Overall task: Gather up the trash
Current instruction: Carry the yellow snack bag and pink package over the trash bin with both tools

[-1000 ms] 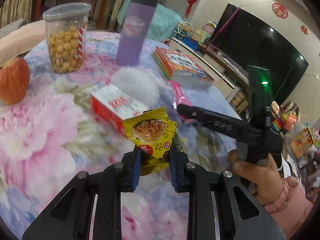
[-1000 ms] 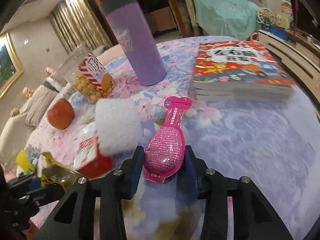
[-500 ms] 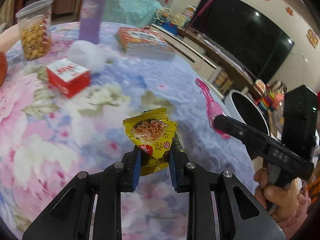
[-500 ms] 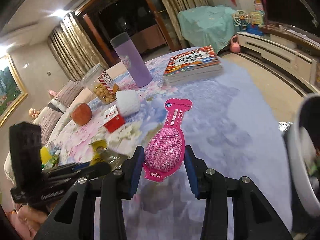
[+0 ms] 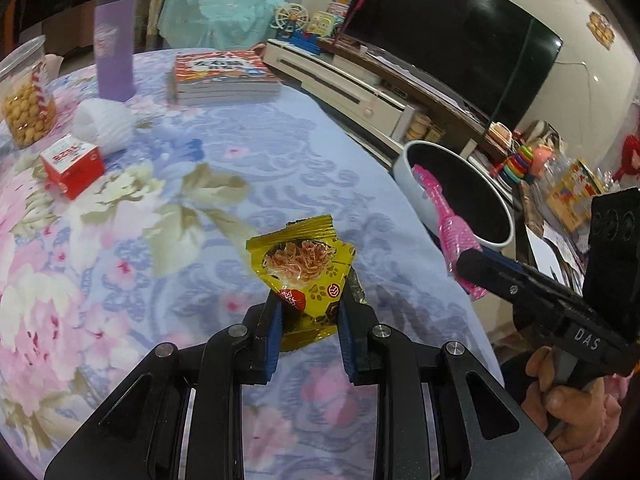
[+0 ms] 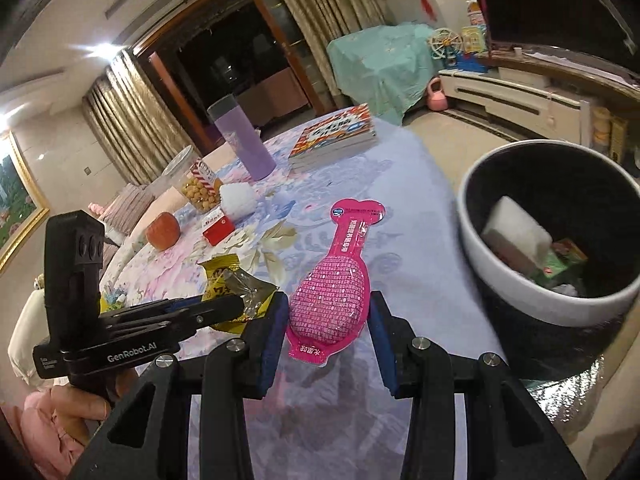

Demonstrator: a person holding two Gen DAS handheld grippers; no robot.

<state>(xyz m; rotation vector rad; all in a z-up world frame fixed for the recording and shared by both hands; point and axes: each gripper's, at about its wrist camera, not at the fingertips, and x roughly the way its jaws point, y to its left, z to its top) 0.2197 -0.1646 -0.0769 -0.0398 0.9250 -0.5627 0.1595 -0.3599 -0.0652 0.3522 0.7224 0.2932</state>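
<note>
A: Both hands loaded. The left gripper (image 5: 308,316) is pinched as tight as it goes on the lower end of a yellow snack wrapper (image 5: 302,268); the right gripper (image 6: 328,328) sits partly closed around the bulb of a pink blister pack (image 6: 332,300), pads against its sides

B: Where's the bin?

A: White-rimmed bin (image 6: 476,256) with a dark liner, off the table edge, at about 3 o'clock from the pink pack in the right view, 1 o'clock from the wrapper in the left. A white block and some scraps are already in it

B: How should the drop go?

A: My judgement: carry each piece fully over the rim before letting go. The pink pack is nearer, so it first. The wrapper is light and crinkled, foil showing at its torn side; it may flutter or cling to a pad, so release low inside the mouth

B: And the pink one?

A: Stiff, long-necked, flat card tab at the far end. Tip it neck-first so it doesn't bridge the rim
</note>
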